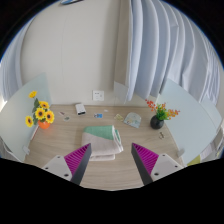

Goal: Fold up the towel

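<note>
Wooden table (60, 150), folded towel (103, 142), hand-held gripper (112, 160) open

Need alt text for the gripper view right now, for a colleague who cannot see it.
A folded towel lies on a wooden table, just beyond the open gripper. Sunflowers stand at one side, a dark vase of flowers at the other, before a white curtain.

Pale grey-green towel (104, 142), yellow sunflowers (41, 112), magenta pads (78, 159), light wooden table (60, 146).
</note>
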Tool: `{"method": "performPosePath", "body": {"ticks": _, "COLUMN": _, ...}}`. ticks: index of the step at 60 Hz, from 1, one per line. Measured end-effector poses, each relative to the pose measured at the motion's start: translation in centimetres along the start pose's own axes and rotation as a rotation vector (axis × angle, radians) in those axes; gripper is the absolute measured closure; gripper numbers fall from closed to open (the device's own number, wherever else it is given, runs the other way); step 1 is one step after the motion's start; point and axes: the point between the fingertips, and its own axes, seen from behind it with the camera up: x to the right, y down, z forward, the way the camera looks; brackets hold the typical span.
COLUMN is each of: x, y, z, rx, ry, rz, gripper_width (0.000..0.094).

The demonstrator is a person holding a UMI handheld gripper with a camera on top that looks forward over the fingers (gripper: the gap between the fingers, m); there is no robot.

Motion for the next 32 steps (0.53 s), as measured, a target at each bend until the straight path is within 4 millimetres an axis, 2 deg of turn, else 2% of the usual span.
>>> {"method": "performPosePath", "body": {"ticks": 7, "x": -0.1, "y": 0.0, "z": -3.6, "rx": 0.021, "ry": 0.019, "rz": -0.010, "gripper_width": 0.0083}}
{"method": "performPosePath", "body": {"ticks": 12, "x": 0.0, "y": -0.5, "z": -4.9, "rx": 0.047, "ry": 0.043, "rz": -0.029, "gripper_width": 0.0082}}
{"method": "performPosePath", "body": {"ticks": 19, "x": -0.5, "y": -0.5, "z": -5.9, "rx": 0.057, "ry": 0.037, "rz": -0.013, "gripper_width": 0.0083}}
{"method": "performPosePath", "body": {"ticks": 32, "x": -0.2, "y": 0.0, "z": -6.0, "rx": 0.048, "ry": 0.048, "rz": 0.011, "gripper_width": 0.0086}}
